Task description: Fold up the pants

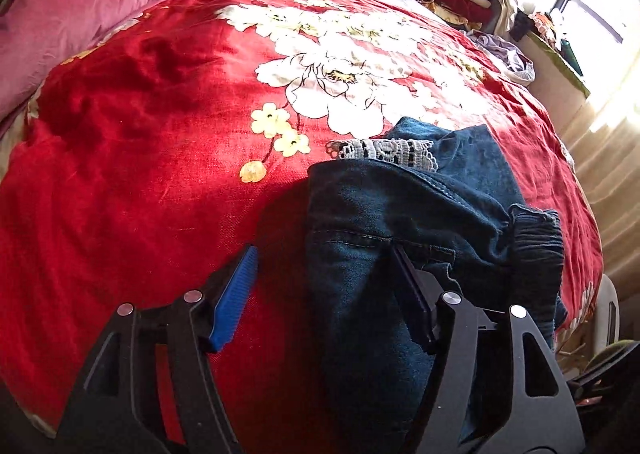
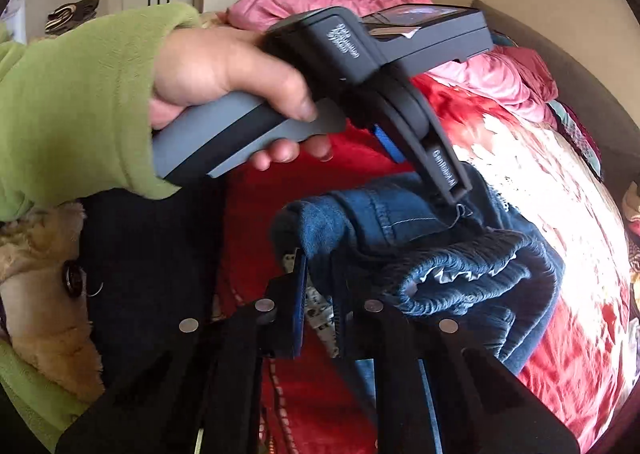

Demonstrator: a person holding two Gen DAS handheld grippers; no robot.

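My right gripper [image 2: 320, 286] clamped on pants [image 2: 420, 254] waistband edge, 6 o'clock, to lift it for fold. My left gripper [image 1: 324, 286] jaws apart, straddling denim, no pinch. Pants bunched on red bedspread [image 1: 140, 133], 5 o'clock.

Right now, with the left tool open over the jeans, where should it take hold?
Best guess: the stitched side edge of the jeans, from above. That edge runs up between the left tool's pads: the blue pad is over the red bedspread, the other on denim. The right tool already pinches the gathered waistband.
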